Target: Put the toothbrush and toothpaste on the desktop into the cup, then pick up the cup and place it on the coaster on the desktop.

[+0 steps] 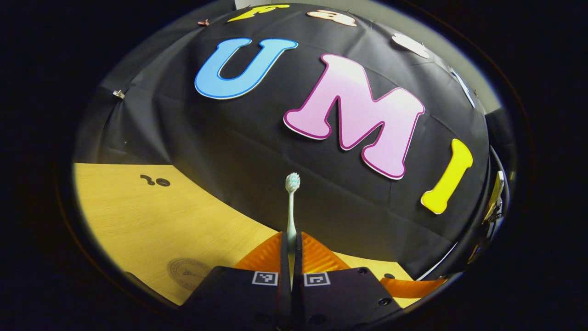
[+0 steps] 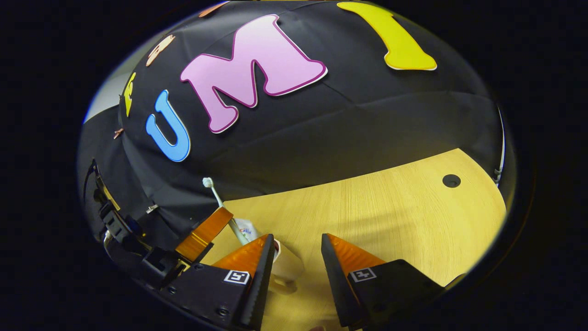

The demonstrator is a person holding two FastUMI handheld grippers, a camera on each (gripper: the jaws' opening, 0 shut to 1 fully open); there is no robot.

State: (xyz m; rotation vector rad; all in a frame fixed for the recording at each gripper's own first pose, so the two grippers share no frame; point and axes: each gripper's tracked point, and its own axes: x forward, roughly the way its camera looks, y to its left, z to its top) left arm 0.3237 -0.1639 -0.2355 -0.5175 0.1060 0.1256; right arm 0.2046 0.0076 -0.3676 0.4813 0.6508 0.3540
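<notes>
In the left gripper view my left gripper (image 1: 291, 234) is shut on the pale toothbrush (image 1: 291, 207), which stands upright with its bristle head on top. The round coaster (image 1: 188, 272) lies on the wooden desktop (image 1: 138, 216), low and to the left of the fingers. In the right gripper view my right gripper (image 2: 297, 235) is open above the desktop (image 2: 390, 211). A cream cup (image 2: 288, 267) stands just inside its left finger, partly hidden. A white toothpaste tube (image 2: 246, 228) rises behind that finger, apparently from the cup. The left gripper (image 2: 220, 212) holds the toothbrush (image 2: 215, 191) slanting down toward the cup.
The black cloth wall (image 1: 257, 151) closes off the back of the desktop. Small dark holes (image 1: 155, 180) mark the desktop's far left in the left gripper view. Another hole (image 2: 451, 180) shows at the far right in the right gripper view. Bare wood lies to the cup's right.
</notes>
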